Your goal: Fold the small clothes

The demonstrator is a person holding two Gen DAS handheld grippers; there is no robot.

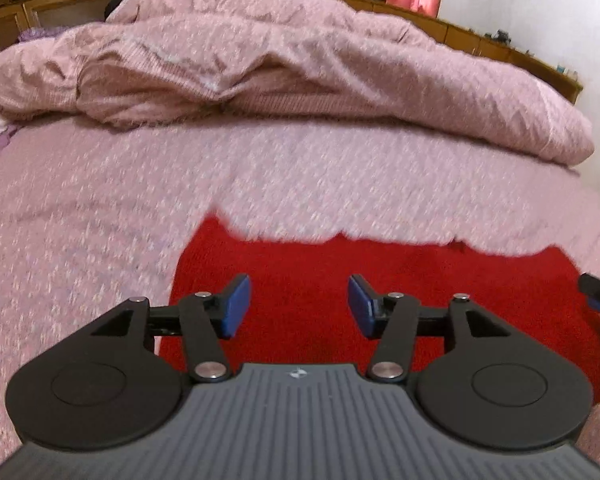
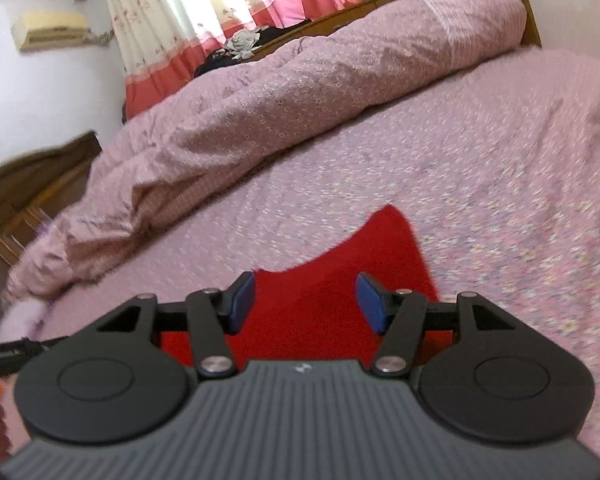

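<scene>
Both grippers hovering, fingers released, over a red cloth (image 1: 380, 280).
Left gripper (image 1: 299, 306) and right gripper (image 2: 305, 302) are gripping nothing; the cloth is lying flat beneath, long axis running sideways across the pink bedsheet (image 1: 100, 220).

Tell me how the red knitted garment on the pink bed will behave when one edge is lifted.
The red knitted garment will probably drape limply, since it lies flat with a wavy edge. It seems light and unlikely to slide, because the pink patterned bedcover looks textured.
</scene>
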